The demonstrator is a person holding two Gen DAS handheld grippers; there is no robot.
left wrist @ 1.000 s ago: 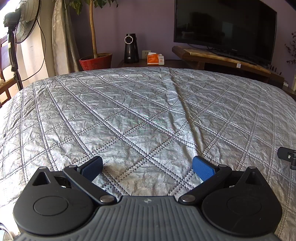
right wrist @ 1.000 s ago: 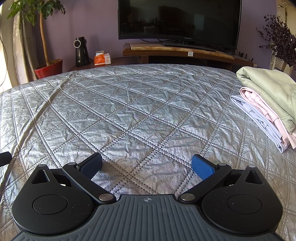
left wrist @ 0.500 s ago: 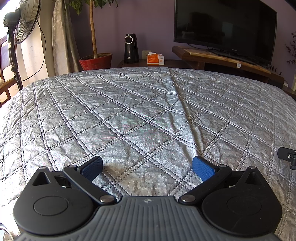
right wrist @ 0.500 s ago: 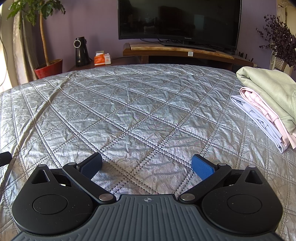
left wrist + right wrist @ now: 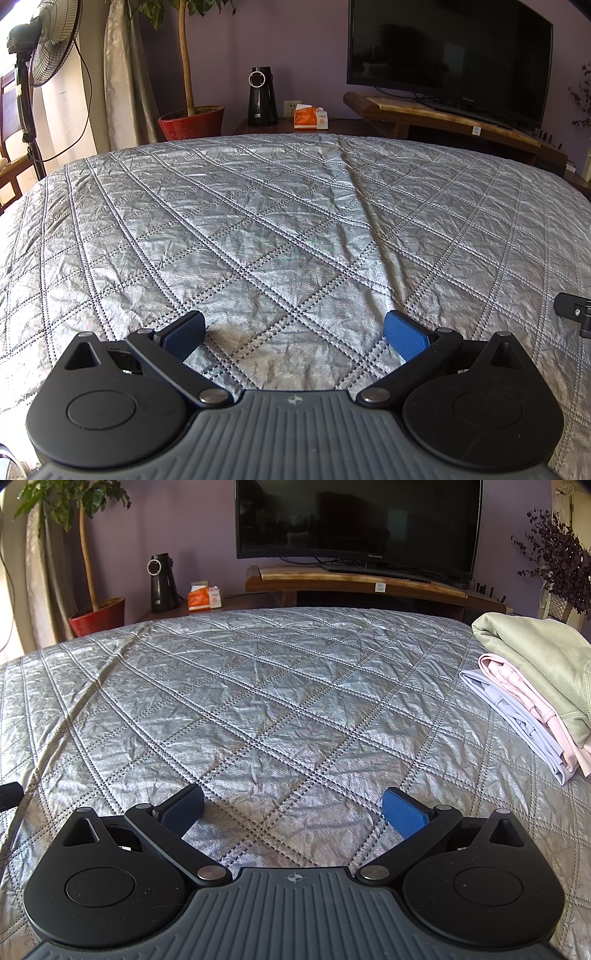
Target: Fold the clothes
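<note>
A stack of folded clothes sits at the right edge of the right wrist view: a pale green garment (image 5: 539, 661) on top, a pink one (image 5: 517, 686) under it, a light lavender one (image 5: 517, 716) at the bottom. My right gripper (image 5: 293, 810) is open low over the silver quilted bedspread (image 5: 258, 701), left of the stack, with nothing between its blue pads (image 5: 404, 814). My left gripper (image 5: 295, 334) is open too, over bare bedspread (image 5: 258, 221). No clothes appear in the left wrist view. A dark part of the other gripper (image 5: 572, 308) shows at its right edge.
Beyond the bed stand a TV (image 5: 354, 520) on a wooden stand (image 5: 354, 581), a black appliance (image 5: 160, 583), an orange tissue box (image 5: 203, 598) and a potted tree in a red pot (image 5: 192, 123). A fan (image 5: 44, 48) stands at the far left, dried purple flowers (image 5: 557, 561) far right.
</note>
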